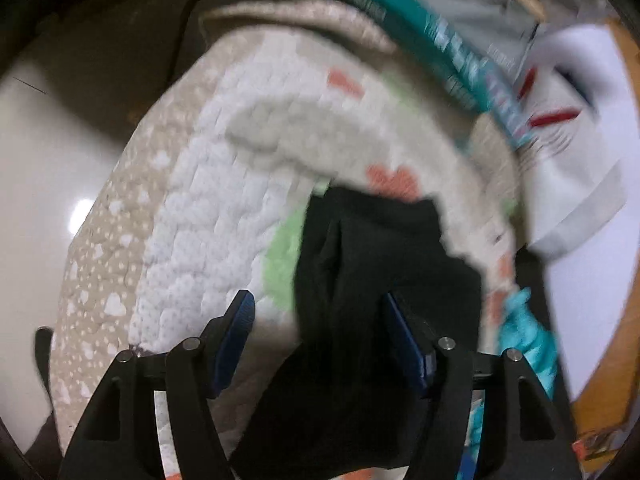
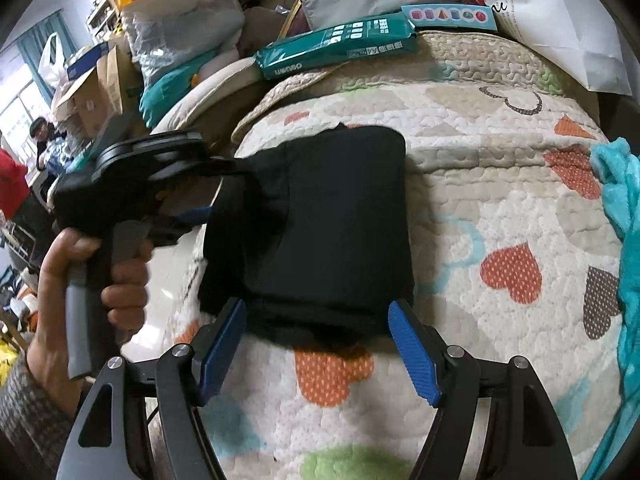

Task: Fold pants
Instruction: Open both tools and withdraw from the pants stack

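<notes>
Pants [image 2: 332,224]: black, soft, folded roughly square on quilted heart-print bedspread [image 2: 500,208].

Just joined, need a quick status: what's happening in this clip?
A person is folding black fabric pants on a quilted heart-print bedspread, one handheld gripper in each hand. The pants already lie in a compact folded rectangle. The left gripper sits at the bundle's left edge with black fabric between its open fingers, not pinched as far as the blur shows. The right gripper is open at the near edge, holding nothing. A teal packet lies at the far end of the bed.
</notes>
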`<state>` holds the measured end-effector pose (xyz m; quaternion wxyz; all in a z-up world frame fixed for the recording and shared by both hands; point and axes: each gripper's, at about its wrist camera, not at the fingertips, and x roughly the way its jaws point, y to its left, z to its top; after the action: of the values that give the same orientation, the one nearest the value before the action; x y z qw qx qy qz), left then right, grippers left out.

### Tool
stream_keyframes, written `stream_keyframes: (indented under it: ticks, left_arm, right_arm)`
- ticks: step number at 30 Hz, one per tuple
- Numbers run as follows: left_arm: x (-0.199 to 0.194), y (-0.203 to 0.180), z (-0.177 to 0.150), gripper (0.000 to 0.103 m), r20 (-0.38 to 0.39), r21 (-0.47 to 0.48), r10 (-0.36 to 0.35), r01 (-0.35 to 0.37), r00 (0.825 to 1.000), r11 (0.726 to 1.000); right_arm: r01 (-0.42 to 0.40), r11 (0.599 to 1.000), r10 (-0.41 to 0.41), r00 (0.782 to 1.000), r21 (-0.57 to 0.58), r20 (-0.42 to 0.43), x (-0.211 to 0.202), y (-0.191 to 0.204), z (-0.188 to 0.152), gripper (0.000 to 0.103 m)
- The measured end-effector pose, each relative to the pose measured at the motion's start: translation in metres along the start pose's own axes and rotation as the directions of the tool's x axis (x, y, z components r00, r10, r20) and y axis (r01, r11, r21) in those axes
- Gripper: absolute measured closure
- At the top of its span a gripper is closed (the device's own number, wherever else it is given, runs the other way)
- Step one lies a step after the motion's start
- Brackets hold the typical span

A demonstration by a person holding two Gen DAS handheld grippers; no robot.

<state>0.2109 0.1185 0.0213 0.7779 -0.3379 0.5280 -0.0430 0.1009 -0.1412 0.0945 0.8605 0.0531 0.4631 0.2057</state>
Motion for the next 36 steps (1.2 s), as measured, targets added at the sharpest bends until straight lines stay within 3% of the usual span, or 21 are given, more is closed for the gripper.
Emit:
stream_keyframes:
  ticks: [2, 6, 10, 12, 16, 19, 23, 24, 27, 28, 30, 36]
  left_arm:
    - [-0.004, 0.009, 0.001, 0.037, -0.002, -0.036, -0.037, 0.037, 0.999, 0.999]
    - [-0.036, 0.025, -0.004, 0.037, 0.043, -0.03, -0.015, 0.016, 0.999, 0.999]
    - [-0.08, 0.028, -0.041, 0.037, 0.17, 0.102, 0.094, -0.113, 0.981, 0.988]
    - [-0.099, 0.022, -0.069, 0.037, 0.251, 0.157, 0.149, -0.193, 0.956, 0.969]
    - [-0.125, 0.008, -0.134, 0.037, 0.429, 0.221, 0.244, -0.362, 0.87, 0.905]
    - [-0.131, -0.003, -0.182, 0.036, 0.498, 0.243, 0.28, -0.442, 0.821, 0.863]
    - [-0.131, -0.011, -0.218, 0.027, 0.545, 0.258, 0.283, -0.479, 0.789, 0.839]
    - [-0.13, -0.014, -0.223, 0.025, 0.561, 0.273, 0.283, -0.497, 0.778, 0.824]
    - [-0.121, -0.029, -0.234, 0.024, 0.636, 0.33, 0.283, -0.585, 0.718, 0.741]
    - [-0.117, -0.031, -0.237, 0.024, 0.649, 0.347, 0.28, -0.603, 0.707, 0.719]
    - [-0.112, -0.035, -0.241, 0.024, 0.652, 0.375, 0.274, -0.614, 0.708, 0.695]
    - [-0.1, -0.034, -0.241, 0.024, 0.598, 0.429, 0.263, -0.579, 0.757, 0.693]
  right_arm:
    - [0.011, 1.0, -0.011, 1.0, -0.013, -0.002, -0.002, 0.001, -0.007, 0.025]
    - [0.007, 1.0, -0.007, 1.0, -0.013, 0.015, -0.009, 0.001, -0.022, 0.025]
    - [-0.018, 1.0, 0.018, 0.999, -0.012, 0.051, -0.018, 0.006, -0.04, 0.025]
    - [-0.03, 0.999, 0.03, 0.997, -0.011, 0.071, -0.022, 0.008, -0.049, 0.024]
    - [-0.007, 1.0, 0.009, 0.996, -0.018, 0.094, -0.027, 0.009, -0.061, 0.025]
    - [0.05, 0.999, -0.048, 0.992, -0.021, 0.117, -0.034, 0.009, -0.065, 0.024]
    - [0.095, 0.995, -0.096, 0.984, 0.016, 0.152, -0.047, 0.002, -0.07, 0.024]
    - [0.097, 0.995, -0.101, 0.983, 0.029, 0.157, -0.05, 0.0, -0.073, 0.024]
    - [0.121, 0.992, -0.125, 0.978, 0.033, 0.168, -0.056, -0.001, -0.08, 0.024]
    - [0.128, 0.991, -0.131, 0.977, 0.028, 0.17, -0.057, 0.001, -0.082, 0.024]
    - [0.137, 0.99, -0.139, 0.976, 0.023, 0.17, -0.057, 0.003, -0.085, 0.024]
    - [0.145, 0.989, -0.146, 0.977, 0.017, 0.157, -0.052, 0.006, -0.089, 0.023]
